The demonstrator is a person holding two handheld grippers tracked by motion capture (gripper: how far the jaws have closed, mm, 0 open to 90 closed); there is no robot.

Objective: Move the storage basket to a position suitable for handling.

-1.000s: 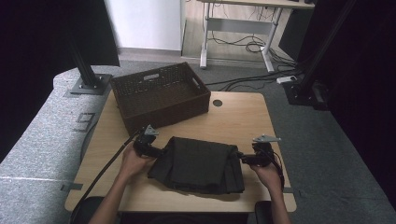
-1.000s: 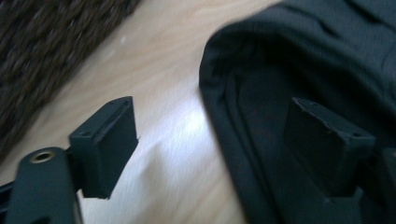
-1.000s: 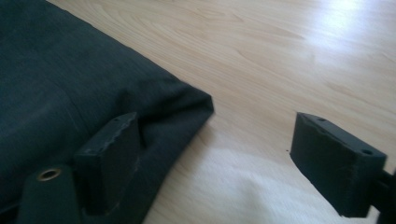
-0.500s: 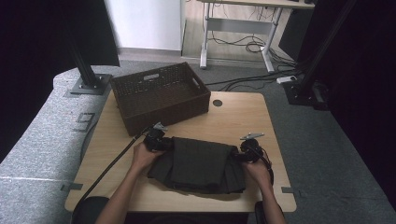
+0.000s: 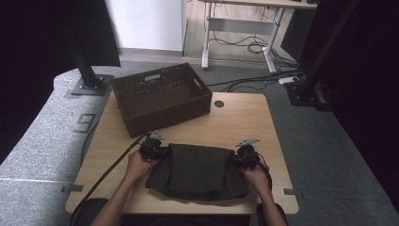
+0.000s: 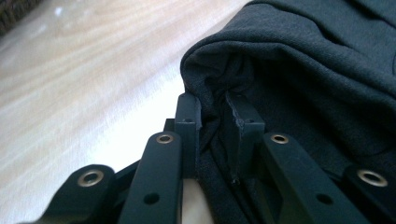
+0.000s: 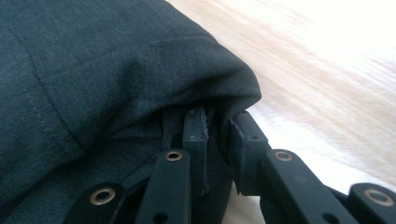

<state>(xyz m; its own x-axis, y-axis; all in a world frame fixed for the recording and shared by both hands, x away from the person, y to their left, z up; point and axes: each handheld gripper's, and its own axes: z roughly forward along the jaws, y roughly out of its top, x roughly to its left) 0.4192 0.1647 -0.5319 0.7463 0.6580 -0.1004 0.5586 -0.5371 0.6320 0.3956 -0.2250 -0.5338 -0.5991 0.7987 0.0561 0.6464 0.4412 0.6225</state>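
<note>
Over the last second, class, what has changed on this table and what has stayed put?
Both grippers, left and right, moved inward to the dark garment's far corners; their jaws have just been closing and now pinch the cloth. The garment bunched slightly narrower. The basket stayed put.

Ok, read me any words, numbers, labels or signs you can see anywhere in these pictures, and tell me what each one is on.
"9": one large grey figure that reads as a nine, on the grey floor mat left of the table; it could be a six seen from the other side.
No readable text on the dark garment, the woven basket, the left gripper or the right gripper.
</note>
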